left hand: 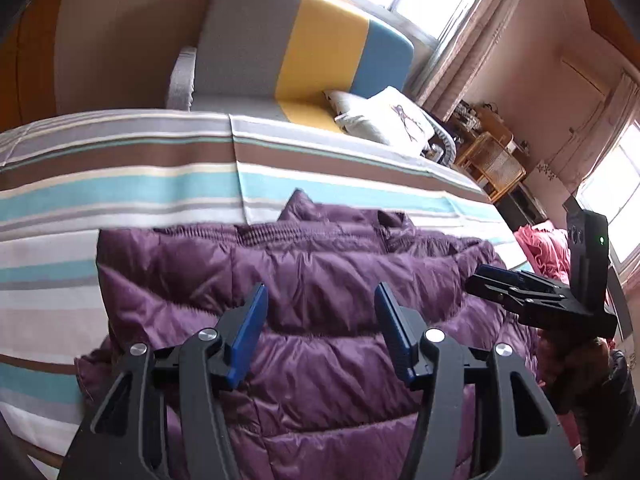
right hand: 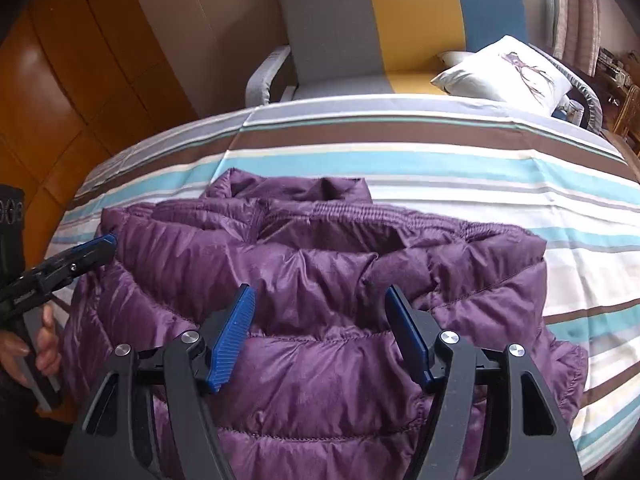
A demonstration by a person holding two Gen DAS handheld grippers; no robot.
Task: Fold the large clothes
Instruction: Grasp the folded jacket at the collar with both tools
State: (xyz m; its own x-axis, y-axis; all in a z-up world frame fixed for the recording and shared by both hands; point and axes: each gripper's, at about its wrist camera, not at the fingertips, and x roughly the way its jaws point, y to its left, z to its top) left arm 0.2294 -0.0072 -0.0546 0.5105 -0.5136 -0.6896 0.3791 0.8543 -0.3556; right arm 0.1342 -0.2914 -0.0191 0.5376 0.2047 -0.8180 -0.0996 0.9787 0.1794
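A purple quilted down jacket (left hand: 320,280) lies bunched and partly folded on the striped bedspread (left hand: 120,184). In the left wrist view my left gripper (left hand: 320,292) hovers over the jacket's near half, its blue pads (left hand: 248,328) apart with no fabric pinched between them. In the right wrist view my right gripper (right hand: 320,292) hangs open the same way over the jacket (right hand: 320,360). Each gripper shows in the other's view: the right gripper (left hand: 492,274) at the jacket's right edge, the left gripper (right hand: 100,246) at its left edge, held by a hand (right hand: 44,344).
Beyond the bed stands a grey, yellow and blue armchair (left hand: 312,40) with a white cushion (left hand: 392,116). A wooden wardrobe (right hand: 60,80) runs along the left. A rattan shelf (left hand: 492,160) and a pink garment (left hand: 544,244) sit to the right of the bed.
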